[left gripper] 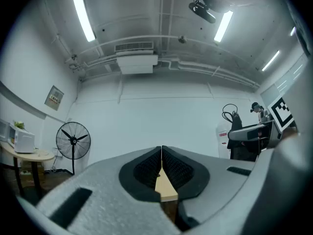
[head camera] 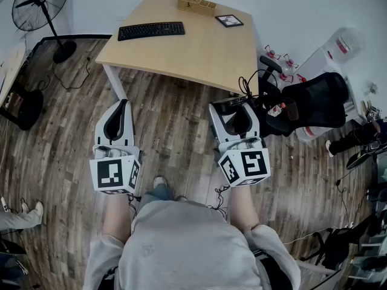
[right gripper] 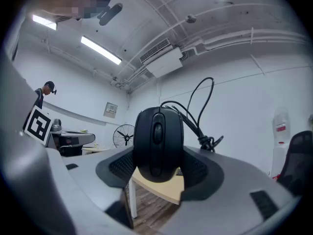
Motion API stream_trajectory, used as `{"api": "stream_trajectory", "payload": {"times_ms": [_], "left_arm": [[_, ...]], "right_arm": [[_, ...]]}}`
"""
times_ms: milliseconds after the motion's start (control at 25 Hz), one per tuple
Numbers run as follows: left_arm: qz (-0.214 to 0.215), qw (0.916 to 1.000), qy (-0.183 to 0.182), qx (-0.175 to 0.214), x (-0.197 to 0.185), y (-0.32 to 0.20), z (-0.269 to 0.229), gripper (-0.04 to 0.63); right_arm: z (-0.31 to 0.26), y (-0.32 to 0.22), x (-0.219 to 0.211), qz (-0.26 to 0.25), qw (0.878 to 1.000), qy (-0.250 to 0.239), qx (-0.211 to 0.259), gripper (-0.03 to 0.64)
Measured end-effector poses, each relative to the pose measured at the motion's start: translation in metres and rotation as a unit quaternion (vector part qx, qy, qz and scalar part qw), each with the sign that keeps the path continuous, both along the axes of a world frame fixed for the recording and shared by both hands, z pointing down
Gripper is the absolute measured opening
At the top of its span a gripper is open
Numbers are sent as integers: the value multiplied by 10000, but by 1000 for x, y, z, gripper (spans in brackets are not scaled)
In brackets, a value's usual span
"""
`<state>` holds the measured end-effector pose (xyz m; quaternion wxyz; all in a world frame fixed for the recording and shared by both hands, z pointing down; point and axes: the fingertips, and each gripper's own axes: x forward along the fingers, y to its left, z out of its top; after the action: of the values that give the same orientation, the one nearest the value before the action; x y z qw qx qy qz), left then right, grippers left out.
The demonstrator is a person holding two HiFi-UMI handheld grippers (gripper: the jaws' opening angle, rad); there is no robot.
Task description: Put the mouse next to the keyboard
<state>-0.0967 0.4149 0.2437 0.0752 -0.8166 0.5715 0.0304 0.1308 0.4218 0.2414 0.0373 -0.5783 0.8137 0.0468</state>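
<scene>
Head view puts the keyboard [head camera: 151, 30] ahead-left on the desk [head camera: 199, 56], well apart from my right gripper [head camera: 236, 115], clamped wide on the mouse [right gripper: 157, 143]; left gripper [left gripper: 161, 161] closed, empty.

dark wood-plank floor [head camera: 175, 125], pale wooden table [head camera: 205, 53] on white legs near the far wall, black pedestal fan [head camera: 41, 0] at left, black office chair [head camera: 317, 98] at right, white walls [left gripper: 161, 116], long ceiling strip lights [left gripper: 83, 13], ceiling air-conditioning unit [left gripper: 137, 62]
</scene>
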Motion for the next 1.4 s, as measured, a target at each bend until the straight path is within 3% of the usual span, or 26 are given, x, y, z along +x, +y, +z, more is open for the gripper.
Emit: {"api": "stream_trajectory", "payload": {"times_ms": [600, 960, 1400], "left_arm": [[64, 10000, 6, -11, 0, -30, 3, 11], [40, 10000, 5, 76, -26, -78, -1, 11], [320, 9995, 33, 74, -50, -122, 3, 11]], "right_arm": [[5, -27, 0, 73, 10000, 2, -61, 256], [8, -73, -12, 230, 9995, -172, -153, 256], [9, -106, -38, 491, 9984, -228, -135, 256]]}}
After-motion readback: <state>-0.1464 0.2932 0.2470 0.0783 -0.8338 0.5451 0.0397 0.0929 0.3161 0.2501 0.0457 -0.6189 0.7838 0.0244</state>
